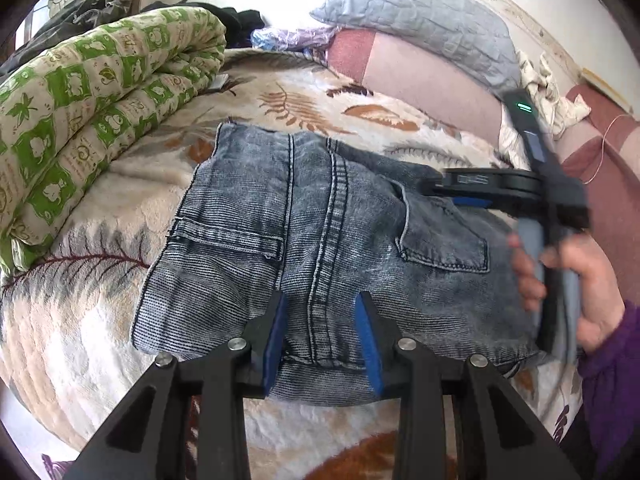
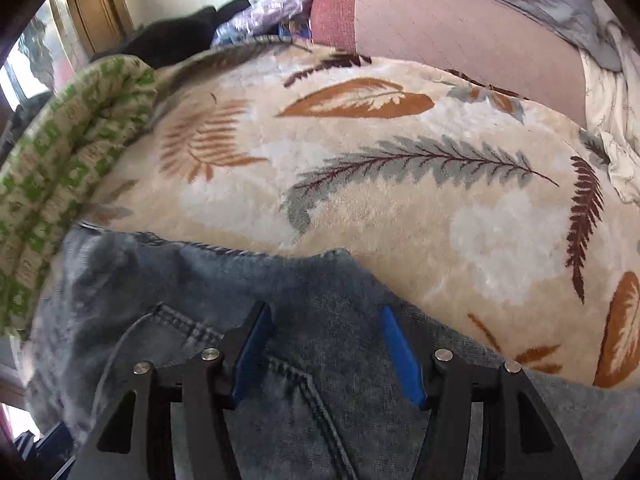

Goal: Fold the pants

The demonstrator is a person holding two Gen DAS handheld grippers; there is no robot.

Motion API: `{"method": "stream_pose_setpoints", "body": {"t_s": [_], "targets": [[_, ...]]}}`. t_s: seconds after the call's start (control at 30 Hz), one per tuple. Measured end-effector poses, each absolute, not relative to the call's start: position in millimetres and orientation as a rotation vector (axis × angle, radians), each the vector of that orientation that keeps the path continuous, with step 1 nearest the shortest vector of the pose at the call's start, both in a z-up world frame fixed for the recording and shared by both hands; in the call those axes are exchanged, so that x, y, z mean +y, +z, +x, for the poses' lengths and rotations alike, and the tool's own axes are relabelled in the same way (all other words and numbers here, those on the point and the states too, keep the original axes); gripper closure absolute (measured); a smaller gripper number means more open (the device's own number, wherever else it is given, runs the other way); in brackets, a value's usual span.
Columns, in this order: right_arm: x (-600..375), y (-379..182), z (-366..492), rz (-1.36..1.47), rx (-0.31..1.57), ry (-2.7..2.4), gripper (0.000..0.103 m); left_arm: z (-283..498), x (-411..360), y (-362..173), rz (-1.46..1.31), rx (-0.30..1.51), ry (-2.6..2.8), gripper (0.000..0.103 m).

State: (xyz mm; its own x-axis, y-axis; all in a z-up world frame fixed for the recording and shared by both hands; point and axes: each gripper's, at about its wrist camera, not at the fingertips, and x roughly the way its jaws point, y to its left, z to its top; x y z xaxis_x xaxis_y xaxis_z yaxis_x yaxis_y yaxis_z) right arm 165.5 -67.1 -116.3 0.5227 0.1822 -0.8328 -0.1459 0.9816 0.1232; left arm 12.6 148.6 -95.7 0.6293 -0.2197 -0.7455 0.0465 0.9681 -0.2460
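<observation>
Folded grey-blue jeans point(image 1: 320, 216) lie back-pockets up on a cream leaf-patterned blanket point(image 1: 100, 288). My left gripper point(image 1: 321, 298) sits at their near edge. Its blue pads stand a little apart on either side of the centre seam, and the denim between them lies flat, not pinched. At the jeans' right side a hand point(image 1: 592, 280) holds the blurred right gripper point(image 1: 440, 190), which points left over the pocket. In the right wrist view the right gripper point(image 2: 324, 308) stands open just above the jeans point(image 2: 192, 288), nothing pressed between its pads.
A rolled green-and-cream quilt point(image 1: 100, 120) lines the left side of the bed. A grey pillow point(image 1: 420, 16) and pink-maroon bedding point(image 1: 420, 80) lie at the back right, dark clothes point(image 1: 240, 20) at the back. Bare blanket point(image 2: 400, 200) stretches beyond the jeans.
</observation>
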Motion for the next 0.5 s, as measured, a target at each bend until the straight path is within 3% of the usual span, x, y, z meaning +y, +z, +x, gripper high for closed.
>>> {"method": "stream_pose_setpoints", "body": {"t_s": [0.07,0.13,0.2,0.23,0.37,0.5], "targets": [[-84.5,-103.1,147.8,0.073,0.962,0.204,0.041,8.0,148.8,-88.9,-0.225,0.832,-0.16,0.065],[-109.0,-90.1,124.5,0.095,0.927,0.198,0.041,1.1,143.3,-79.3,-0.197,0.766,-0.17,0.056],[-138.6,-78.1,98.1,0.125,0.892,0.171,0.041,-10.9,129.2,-66.9,-0.112,0.662,-0.17,0.029],[-157.5,-73.0,83.5,0.158,0.877,0.154,0.041,-15.6,122.8,-62.9,-0.08,0.623,-0.176,0.025],[-242.2,-63.9,13.5,0.396,0.785,0.065,0.037,-28.4,91.0,-58.8,0.038,0.55,-0.254,0.023],[-310.4,-68.2,-50.1,0.53,0.727,-0.025,0.037,-27.4,63.5,-69.8,0.069,0.639,-0.313,0.023]]}}
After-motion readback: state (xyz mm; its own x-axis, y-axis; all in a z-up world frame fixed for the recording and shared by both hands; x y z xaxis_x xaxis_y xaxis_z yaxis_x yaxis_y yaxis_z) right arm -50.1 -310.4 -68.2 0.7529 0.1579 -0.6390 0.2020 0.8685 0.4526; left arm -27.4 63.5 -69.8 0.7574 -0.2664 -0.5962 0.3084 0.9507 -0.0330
